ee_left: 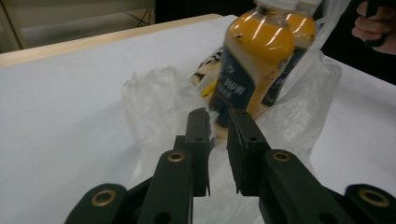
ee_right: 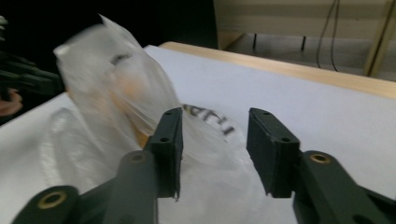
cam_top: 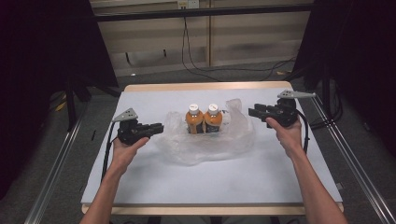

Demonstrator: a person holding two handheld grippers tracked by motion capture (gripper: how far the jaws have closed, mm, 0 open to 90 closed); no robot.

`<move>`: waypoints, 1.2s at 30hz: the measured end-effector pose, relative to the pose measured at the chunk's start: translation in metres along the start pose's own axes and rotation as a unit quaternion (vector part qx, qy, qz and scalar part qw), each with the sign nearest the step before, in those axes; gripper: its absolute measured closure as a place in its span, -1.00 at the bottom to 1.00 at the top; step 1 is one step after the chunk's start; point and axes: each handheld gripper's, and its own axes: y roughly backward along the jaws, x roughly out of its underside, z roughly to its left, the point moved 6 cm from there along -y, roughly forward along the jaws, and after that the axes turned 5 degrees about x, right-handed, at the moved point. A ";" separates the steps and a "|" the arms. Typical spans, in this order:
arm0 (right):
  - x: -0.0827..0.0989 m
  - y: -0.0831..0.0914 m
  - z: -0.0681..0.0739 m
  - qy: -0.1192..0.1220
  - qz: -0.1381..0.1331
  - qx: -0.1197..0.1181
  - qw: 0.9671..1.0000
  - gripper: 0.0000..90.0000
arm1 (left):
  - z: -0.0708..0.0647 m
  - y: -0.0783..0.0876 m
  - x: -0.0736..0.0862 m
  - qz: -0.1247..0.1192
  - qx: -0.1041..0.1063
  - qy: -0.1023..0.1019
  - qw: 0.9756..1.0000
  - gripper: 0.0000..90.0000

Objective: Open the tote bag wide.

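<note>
Bottles: two orange drink bottles (cam_top: 204, 119) with white caps are standing upright and touching, side by side, inside an opened clear plastic bag (cam_top: 205, 140) near the middle of the table.
Labels: each bottle is wearing a dark blue label with pale lettering; in the left gripper view (ee_left: 254, 65) the writing is showing too blurred to read.
Other print: a yellow-and-white printed packet (ee_left: 205, 77) is peeking from behind the bottles, and bold dark letters are showing through the bag film in the right gripper view (ee_right: 210, 119); neither is reading clearly.
Left gripper: the left gripper (cam_top: 156, 128) is hovering just left of the bag, its jaws standing a narrow gap apart with nothing between them.
Right gripper: the right gripper (cam_top: 254, 112) is hovering just right of the bag, its jaws standing wider apart and clasping nothing, the bag lying beyond them.
Surface: a white sheet (cam_top: 154, 182) is covering the wooden table (cam_top: 205, 87), whose pale edge is showing at the far side.
Room: a grey floor, a pale panelled wall with hanging cables (cam_top: 196, 60), and dark curtains at both sides are surrounding the table.
</note>
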 end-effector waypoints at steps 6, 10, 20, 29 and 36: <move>-0.013 0.016 0.037 0.025 -0.019 -0.042 0.999 0.63 | -0.018 -0.013 -0.008 0.011 0.022 -0.025 0.999 0.83; -0.017 0.022 0.056 0.042 -0.023 -0.068 0.997 0.80 | -0.025 -0.018 -0.011 0.013 0.031 -0.029 0.999 0.90; -0.002 -0.022 0.076 0.077 0.045 -0.078 0.993 0.96 | -0.010 -0.049 -0.008 0.071 0.017 -0.028 0.997 0.98; 0.027 -0.075 0.051 0.074 0.127 -0.040 0.988 1.00 | -0.001 -0.080 0.008 0.145 0.017 -0.038 0.989 0.98; 0.053 -0.096 0.044 0.090 0.194 -0.041 0.976 1.00 | -0.003 -0.089 0.019 0.174 0.027 -0.047 0.983 0.96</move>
